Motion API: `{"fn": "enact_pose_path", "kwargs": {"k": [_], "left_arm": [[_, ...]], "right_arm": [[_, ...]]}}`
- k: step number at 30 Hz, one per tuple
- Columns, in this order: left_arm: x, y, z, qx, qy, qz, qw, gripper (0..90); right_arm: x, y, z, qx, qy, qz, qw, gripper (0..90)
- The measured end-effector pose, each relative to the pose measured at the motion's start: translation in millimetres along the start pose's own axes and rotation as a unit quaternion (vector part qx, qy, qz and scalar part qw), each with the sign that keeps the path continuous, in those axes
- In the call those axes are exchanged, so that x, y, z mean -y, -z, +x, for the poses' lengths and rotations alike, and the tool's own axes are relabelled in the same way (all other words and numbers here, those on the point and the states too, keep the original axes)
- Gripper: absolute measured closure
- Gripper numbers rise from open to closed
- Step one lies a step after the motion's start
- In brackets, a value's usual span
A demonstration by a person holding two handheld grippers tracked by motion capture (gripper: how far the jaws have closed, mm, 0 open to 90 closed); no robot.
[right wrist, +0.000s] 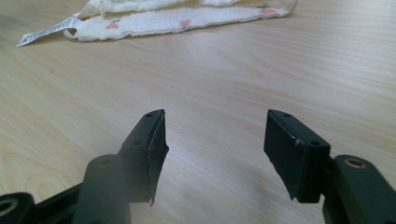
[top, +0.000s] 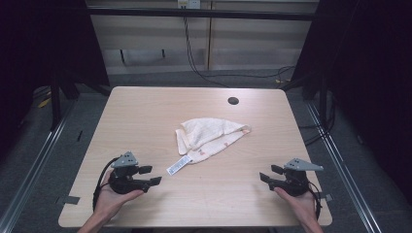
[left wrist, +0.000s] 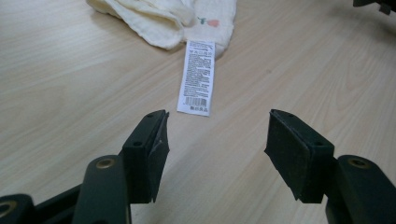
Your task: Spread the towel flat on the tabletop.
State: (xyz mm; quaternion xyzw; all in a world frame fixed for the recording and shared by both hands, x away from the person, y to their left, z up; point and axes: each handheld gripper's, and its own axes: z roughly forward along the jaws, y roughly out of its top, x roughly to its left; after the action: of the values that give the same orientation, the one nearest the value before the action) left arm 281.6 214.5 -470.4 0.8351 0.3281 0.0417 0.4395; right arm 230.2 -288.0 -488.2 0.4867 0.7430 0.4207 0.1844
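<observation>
A cream cloth with small pink and orange prints lies crumpled near the middle of the wooden table; its white care label sticks out toward the near left. My left gripper rests in a hand at the near left, open, nothing between its jaws; in the left gripper view the label lies just beyond the gripper and the cloth sits farther off. My right gripper is held at the near right, open and empty, facing the cloth and label.
A round cable hole sits in the table's far right part. Cables run over the floor behind the table. Metal rails flank both sides. Bare tabletop lies between the two grippers.
</observation>
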Motion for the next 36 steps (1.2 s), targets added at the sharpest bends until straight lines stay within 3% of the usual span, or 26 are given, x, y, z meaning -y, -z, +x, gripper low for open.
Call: {"fn": "enact_pose_path", "kwargs": {"k": [7, 9, 14, 17, 22, 24, 34, 35, 36], "left_arm": [[0.0, 2.0, -0.3, 0.005, -0.004, -0.003, 1.0, 37.6], [0.4, 3.0, 2.3, -0.003, 0.0, -0.006, 1.0, 37.5], [0.2, 6.1, 8.3, -0.01, 0.005, -0.009, 0.9999, 38.3], [1.1, 9.8, 9.6, 0.007, -0.001, -0.012, 0.9999, 46.6], [2.0, 12.3, 4.2, 0.012, -0.013, -0.013, 0.9998, 48.2], [1.4, 14.7, 1.1, 0.013, -0.018, -0.021, 0.9995, 48.1], [-3.8, 12.4, 3.4, 0.007, -0.011, -0.036, 0.9993, 34.6], [-4.7, 11.2, 3.2, -0.001, -0.012, -0.037, 0.9993, 33.3], [-5.1, 10.1, 3.1, -0.003, -0.012, -0.034, 0.9993, 32.5]], "right_arm": [[-4.3, -5.4, 7.7, -0.023, 0.008, 0.012, 0.9996, 40.5], [-5.8, -7.1, 8.4, -0.033, 0.011, 0.011, 0.9993, 44.7], [-9.8, -8.2, 12.3, -0.045, 0.02, 0.015, 0.9987, 45.7], [-15.3, -9.2, 15.4, -0.065, 0.024, 0.015, 0.9975, 47.1], [-22.5, -12.8, 19.0, -0.08, 0.038, 0.019, 0.9959, 51.0], [-30.9, -16.7, 23.2, -0.104, 0.052, 0.021, 0.993, 54.3], [-68.4, -41.1, 31.2, -0.127, 0.053, 0.004, 0.9905, 43.7], [-78.5, -45.5, 41.0, -0.125, 0.082, 0.005, 0.9887, 42.5], [-81.6, -47.1, 43.0, -0.128, 0.084, 0.004, 0.9882, 42.6]]}}
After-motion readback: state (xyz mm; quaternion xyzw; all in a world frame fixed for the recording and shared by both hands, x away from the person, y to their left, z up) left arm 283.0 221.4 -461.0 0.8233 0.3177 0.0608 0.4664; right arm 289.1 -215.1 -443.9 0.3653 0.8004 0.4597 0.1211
